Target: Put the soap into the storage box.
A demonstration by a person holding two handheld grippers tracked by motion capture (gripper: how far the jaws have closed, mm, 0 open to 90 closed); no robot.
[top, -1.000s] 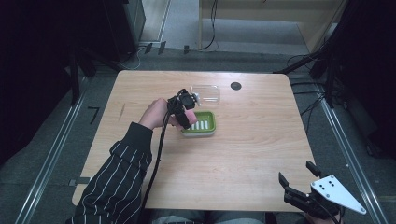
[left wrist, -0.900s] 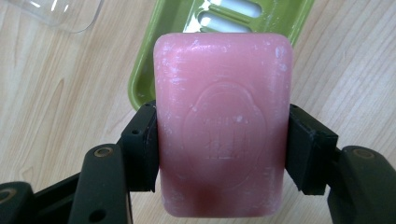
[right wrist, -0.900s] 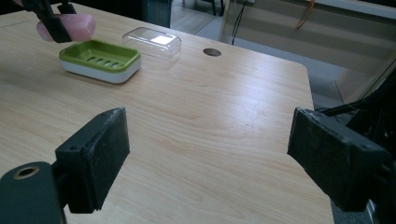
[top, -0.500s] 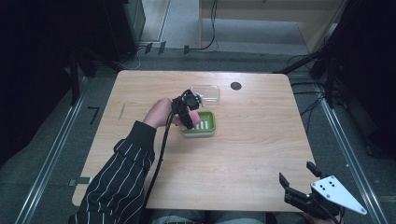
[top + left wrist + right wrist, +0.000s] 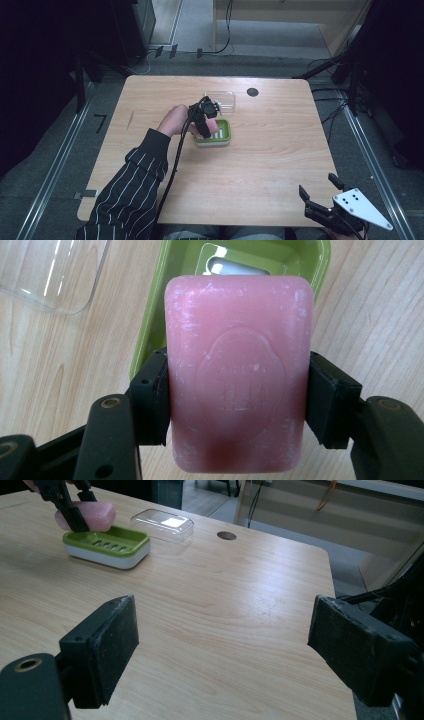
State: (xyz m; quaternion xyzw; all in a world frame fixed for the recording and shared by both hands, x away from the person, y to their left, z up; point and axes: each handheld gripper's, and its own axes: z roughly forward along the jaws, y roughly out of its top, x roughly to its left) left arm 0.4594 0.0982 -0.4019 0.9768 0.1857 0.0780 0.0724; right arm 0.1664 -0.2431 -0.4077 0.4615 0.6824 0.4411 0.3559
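My left gripper is shut on a pink bar of soap, its jaws pressing on the bar's two long sides. The bar hangs just above the near end of a green soap dish with a white slotted insert. From above, the left gripper and the soap sit over the dish's left part, mid-table. My right gripper is open and holds nothing, low over the table's near right corner. From there the soap and dish lie far off to the left.
A clear plastic lid lies flat just behind the dish, also visible from the right gripper. A dark round hole is in the tabletop to the lid's right. Bare wood spreads between the dish and the right gripper.
My left gripper has carried the soap slightly to the right, over the dish. The right gripper has stayed still.
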